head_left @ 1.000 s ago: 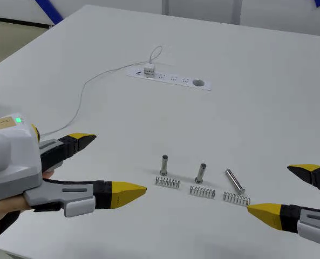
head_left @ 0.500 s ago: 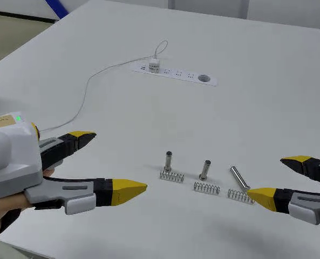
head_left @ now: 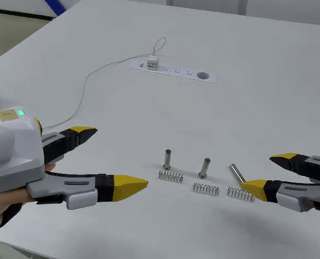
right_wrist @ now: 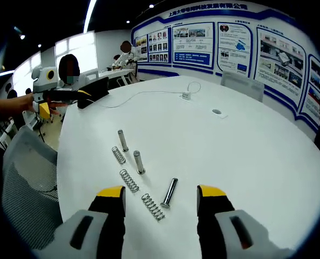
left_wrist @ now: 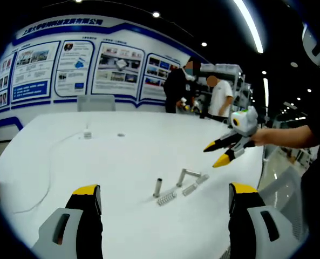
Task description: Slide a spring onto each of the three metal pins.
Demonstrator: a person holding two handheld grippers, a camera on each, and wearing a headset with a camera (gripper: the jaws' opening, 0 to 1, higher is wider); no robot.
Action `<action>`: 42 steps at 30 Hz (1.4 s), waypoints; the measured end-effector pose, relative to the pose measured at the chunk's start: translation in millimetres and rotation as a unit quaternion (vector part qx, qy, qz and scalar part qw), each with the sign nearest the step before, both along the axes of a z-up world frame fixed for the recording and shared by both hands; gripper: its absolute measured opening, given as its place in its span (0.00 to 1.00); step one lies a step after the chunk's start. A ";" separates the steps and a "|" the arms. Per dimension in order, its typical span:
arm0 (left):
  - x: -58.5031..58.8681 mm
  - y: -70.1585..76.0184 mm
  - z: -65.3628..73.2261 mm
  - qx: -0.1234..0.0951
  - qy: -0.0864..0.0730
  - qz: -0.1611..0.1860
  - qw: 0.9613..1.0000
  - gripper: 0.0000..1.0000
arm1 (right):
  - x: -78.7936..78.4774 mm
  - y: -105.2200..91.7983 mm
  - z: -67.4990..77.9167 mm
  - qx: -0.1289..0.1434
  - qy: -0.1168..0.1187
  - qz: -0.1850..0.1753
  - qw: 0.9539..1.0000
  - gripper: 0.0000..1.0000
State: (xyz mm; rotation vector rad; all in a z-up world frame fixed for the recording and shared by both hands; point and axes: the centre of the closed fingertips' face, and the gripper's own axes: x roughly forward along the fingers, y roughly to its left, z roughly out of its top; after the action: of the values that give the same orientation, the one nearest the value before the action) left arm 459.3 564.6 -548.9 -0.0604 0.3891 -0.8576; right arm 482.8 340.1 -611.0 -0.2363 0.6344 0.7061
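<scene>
Head view has left gripper (head_left: 114, 157) and right gripper (head_left: 267, 174) both gaping empty near the tabletop's (head_left: 257, 108) front edge, where one clumsy nudge could roll the lying pin (head_left: 236, 172).

Here's the black-and-grey left gripper (head_left: 115, 156): long black jaws, pointed yellow tips, grey plastic side plates. On top of its boxy white housing (head_left: 14, 154), a small green light (head_left: 20, 113) glows beside a tan square sticker (head_left: 7, 114). The matching right gripper (head_left: 262, 171) wears the same colours.
</scene>
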 end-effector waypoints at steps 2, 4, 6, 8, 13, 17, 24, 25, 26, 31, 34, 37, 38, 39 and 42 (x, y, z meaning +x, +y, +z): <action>-0.8 -0.9 -0.4 -0.001 0.001 -0.001 1.000 1.00 | 3.8 0.2 -2.2 0.000 0.001 -0.004 1.000 0.53; -1.6 -1.0 -1.4 0.000 0.002 -0.002 1.000 1.00 | 6.2 1.4 -3.7 0.000 0.004 -0.005 1.000 0.52; -2.0 -0.6 -2.4 0.000 0.004 -0.001 1.000 1.00 | 8.7 2.3 -4.6 0.002 0.004 -0.008 1.000 0.52; -2.3 -0.4 -2.5 -0.001 0.005 -0.001 1.000 1.00 | 10.7 2.9 -6.9 0.002 0.006 -0.009 1.000 0.51; -1.8 1.5 -4.0 0.001 0.007 0.000 1.000 1.00 | 14.1 4.1 -13.0 0.000 0.012 -0.012 1.000 0.49; -0.1 2.5 -5.3 0.000 0.009 0.001 1.000 1.00 | 17.2 6.6 -18.2 0.000 0.016 -0.014 1.000 0.47; 1.5 1.2 -6.8 0.000 0.011 -0.002 1.000 1.00 | 24.8 9.8 -32.1 -0.005 0.029 -0.022 0.999 0.44; 1.6 1.2 -6.9 0.000 0.012 -0.002 1.000 1.00 | 25.8 10.0 -33.4 -0.006 0.030 -0.023 0.999 0.43; 1.9 1.4 -7.2 0.001 0.012 -0.003 1.000 1.00 | 26.7 10.2 -34.8 -0.006 0.032 -0.025 0.999 0.42; 4.5 4.5 -8.5 0.005 0.014 -0.003 1.000 1.00 | 31.7 9.7 -45.1 -0.012 0.042 -0.032 0.999 0.37; 5.0 4.5 -8.7 0.004 0.014 -0.002 1.000 1.00 | 33.1 10.2 -52.0 -0.021 0.047 -0.030 0.998 0.34; 4.8 3.4 -9.6 0.005 0.015 -0.003 1.000 1.00 | 35.2 8.5 -58.1 -0.030 0.052 -0.033 0.998 0.34; 4.7 2.9 -9.9 0.004 0.015 -0.004 1.000 1.00 | 35.7 8.2 -59.3 -0.032 0.053 -0.034 0.998 0.33; 4.5 2.3 -9.9 0.003 0.016 -0.005 1.000 1.00 | 36.2 8.1 -60.1 -0.032 0.054 -0.035 0.997 0.32; 4.4 0.7 -10.8 0.004 0.016 -0.006 1.000 1.00 | 38.6 7.7 -61.5 -0.032 0.055 -0.042 0.997 0.31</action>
State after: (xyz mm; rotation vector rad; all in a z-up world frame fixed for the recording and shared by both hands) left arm 463.7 565.3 -559.6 -0.0643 0.4239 -0.8680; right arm 521.4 347.8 -672.5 -0.2289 0.7688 0.6221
